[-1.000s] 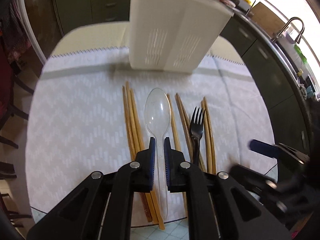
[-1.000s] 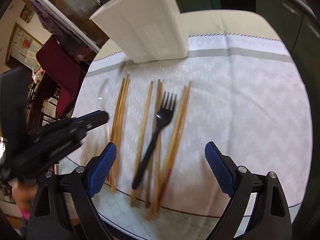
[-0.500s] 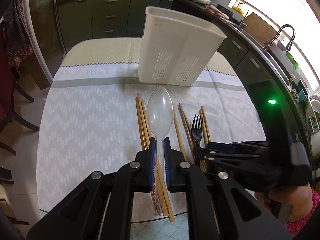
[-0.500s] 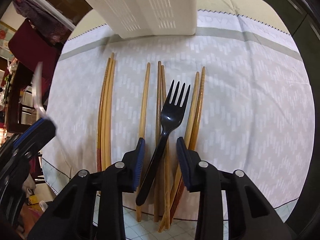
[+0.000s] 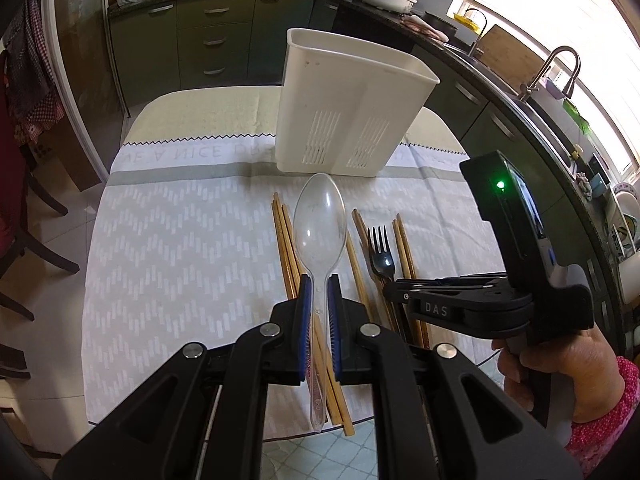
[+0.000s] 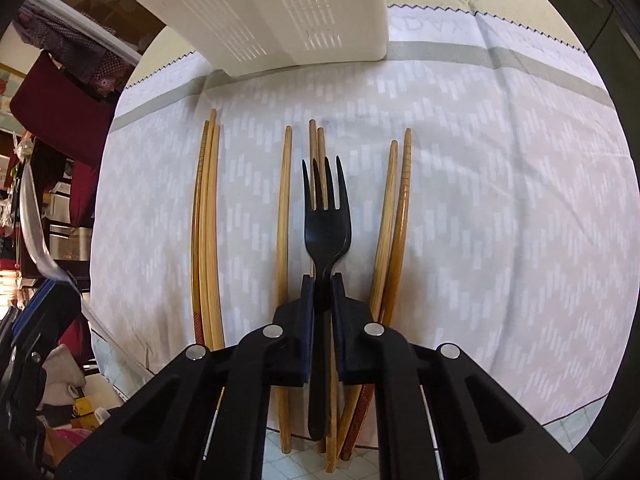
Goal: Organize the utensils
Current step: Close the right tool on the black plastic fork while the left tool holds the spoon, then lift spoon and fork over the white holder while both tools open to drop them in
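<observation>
My left gripper [image 5: 319, 294] clamps the light, slippery clear plastic spoon [image 5: 320, 224] at its neck; my right gripper [image 6: 321, 294] pinches the stiff black plastic fork [image 6: 325, 232] likewise.

The spoon [image 5: 319, 227] is clear, colourless plastic; the fork [image 6: 326, 224] is glossy black; the chopsticks [image 6: 208, 216] are tan wood, some with dark red ends; the holder [image 5: 352, 112] is cream-white; the cloth [image 6: 500, 200] is pale grey with white chevron dashes and a sage band; each tool [image 5: 319, 308] [image 6: 322, 300] is black with blue pads.
</observation>
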Demonstrator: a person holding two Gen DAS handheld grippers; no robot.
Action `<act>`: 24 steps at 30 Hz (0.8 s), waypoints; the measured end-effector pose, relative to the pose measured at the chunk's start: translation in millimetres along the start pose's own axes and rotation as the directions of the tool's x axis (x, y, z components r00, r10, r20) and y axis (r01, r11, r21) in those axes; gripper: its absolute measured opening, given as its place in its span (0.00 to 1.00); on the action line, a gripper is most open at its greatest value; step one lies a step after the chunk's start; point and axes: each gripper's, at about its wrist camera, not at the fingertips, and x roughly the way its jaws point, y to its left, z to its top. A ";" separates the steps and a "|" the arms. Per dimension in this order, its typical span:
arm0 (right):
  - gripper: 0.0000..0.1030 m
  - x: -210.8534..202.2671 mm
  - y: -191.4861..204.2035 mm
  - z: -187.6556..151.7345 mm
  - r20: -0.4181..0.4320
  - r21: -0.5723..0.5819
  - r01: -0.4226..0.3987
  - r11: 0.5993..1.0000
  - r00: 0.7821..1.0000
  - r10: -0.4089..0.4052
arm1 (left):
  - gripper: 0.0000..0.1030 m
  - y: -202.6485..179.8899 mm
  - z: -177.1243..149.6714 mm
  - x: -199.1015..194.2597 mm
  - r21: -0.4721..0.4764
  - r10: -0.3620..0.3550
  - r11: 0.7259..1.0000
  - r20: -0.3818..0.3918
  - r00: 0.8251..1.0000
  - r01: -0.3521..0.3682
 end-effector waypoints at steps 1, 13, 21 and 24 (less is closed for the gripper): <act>0.09 -1.6 0.2 -0.7 0.011 -0.003 -0.007 1.000 1.000 0.007 | 0.08 -0.1 0.3 -0.5 0.000 0.001 1.000 0.002 1.000 -0.001; 0.09 -63.6 -18.1 -28.4 0.226 -0.048 -0.224 0.973 0.947 0.229 | 0.08 -3.7 15.3 -25.5 0.004 -0.015 1.000 0.080 0.997 0.014; 0.09 -177.9 -16.2 -32.1 0.581 -0.188 -0.248 0.950 0.752 0.311 | 0.08 -21.9 83.5 -83.2 0.052 -0.053 0.998 0.325 0.944 0.038; 0.09 -211.1 -19.9 -17.5 0.675 -0.221 -0.255 0.941 0.657 0.336 | 0.08 -28.6 119.1 -95.7 0.068 -0.083 0.996 0.430 0.899 0.059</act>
